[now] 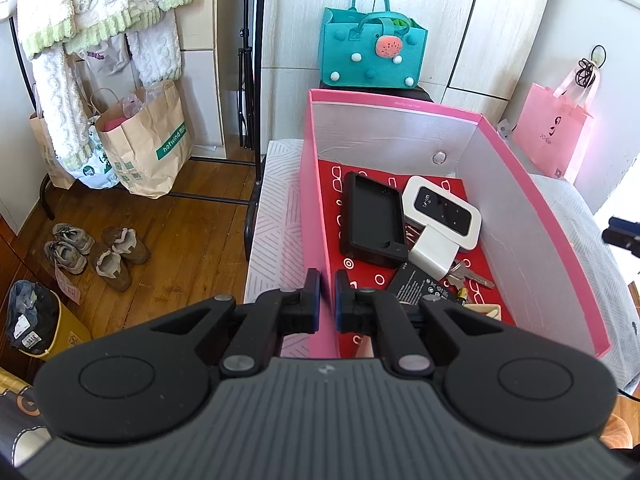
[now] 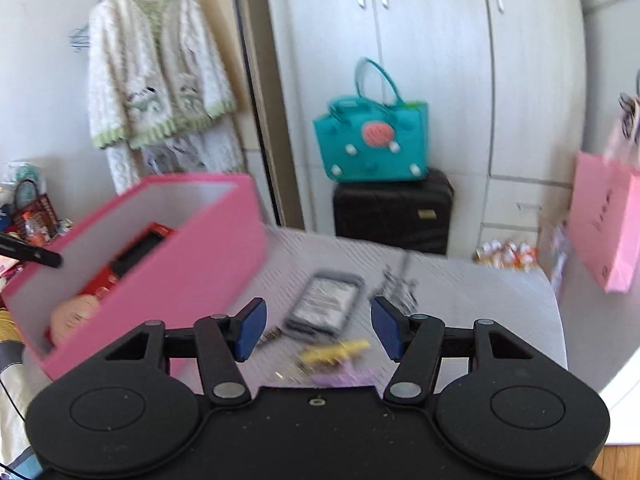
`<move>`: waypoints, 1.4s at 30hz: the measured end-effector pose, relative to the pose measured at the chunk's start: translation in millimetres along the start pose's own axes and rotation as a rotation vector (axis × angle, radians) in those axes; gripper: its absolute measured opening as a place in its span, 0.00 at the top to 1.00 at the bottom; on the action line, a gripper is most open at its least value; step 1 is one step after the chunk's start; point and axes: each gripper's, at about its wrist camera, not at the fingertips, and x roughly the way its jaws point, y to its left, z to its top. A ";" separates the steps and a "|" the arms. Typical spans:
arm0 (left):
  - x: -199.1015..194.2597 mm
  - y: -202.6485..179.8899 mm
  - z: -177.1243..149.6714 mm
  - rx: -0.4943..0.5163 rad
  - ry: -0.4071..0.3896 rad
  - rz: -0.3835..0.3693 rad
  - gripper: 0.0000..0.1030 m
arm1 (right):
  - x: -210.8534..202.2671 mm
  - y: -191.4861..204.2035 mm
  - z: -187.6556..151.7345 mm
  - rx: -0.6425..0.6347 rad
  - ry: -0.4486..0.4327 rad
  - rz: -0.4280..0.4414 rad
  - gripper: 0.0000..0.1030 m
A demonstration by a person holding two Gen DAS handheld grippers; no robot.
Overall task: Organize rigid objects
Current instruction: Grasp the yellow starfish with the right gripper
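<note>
Pinching the near left wall of the pink box (image 1: pixel 316 208), your left gripper (image 1: pixel 327 296) has its blue pads clamped on the thin cardboard edge, jaws almost together. Inside the box, going left to right on the red patterned liner: a black phone case (image 1: pixel 370 220) lying flat, open side up; a white pocket wifi unit (image 1: pixel 444 210) resting tilted across a white charger block (image 1: pixel 434 254); a flat black battery (image 1: pixel 422 286) near the front; a key (image 1: pixel 472 274) just right of the charger; a small AA cell (image 1: pixel 462 293) beside the battery. The box sits on a pale patterned cushion (image 1: pixel 276 216).

Your right gripper (image 2: pixel 319 328) hangs over the same cushion (image 2: pixel 480 292), right of the box (image 2: pixel 192 264), jaws parted with nothing between the pads. Its view is motion-blurred. Ahead of the fingers lies a dark rectangular device (image 2: pixel 324 300), flat on the cushion; what it is you cannot tell. Closer in, a yellow item (image 2: pixel 336 352) and a lilac one (image 2: pixel 344 378), both too smeared to name. A dark tangle (image 2: pixel 396 280) lies just right of the device.
</note>
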 end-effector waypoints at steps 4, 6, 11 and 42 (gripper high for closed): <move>2.2 -0.6 -1.6 0.004 0.004 0.007 0.94 | 15.2 -9.0 -15.4 0.011 0.034 0.015 0.40; 2.3 -0.5 -1.6 0.004 0.004 0.007 0.94 | 21.3 -10.7 -22.8 0.007 0.046 0.035 0.40; 3.7 0.3 -2.2 0.000 0.015 0.003 0.94 | 40.0 -6.0 -30.1 -0.020 0.036 0.035 0.39; 5.6 -5.5 -1.5 0.003 0.015 0.001 0.93 | 36.9 27.4 -21.2 -0.180 -0.041 -0.009 0.47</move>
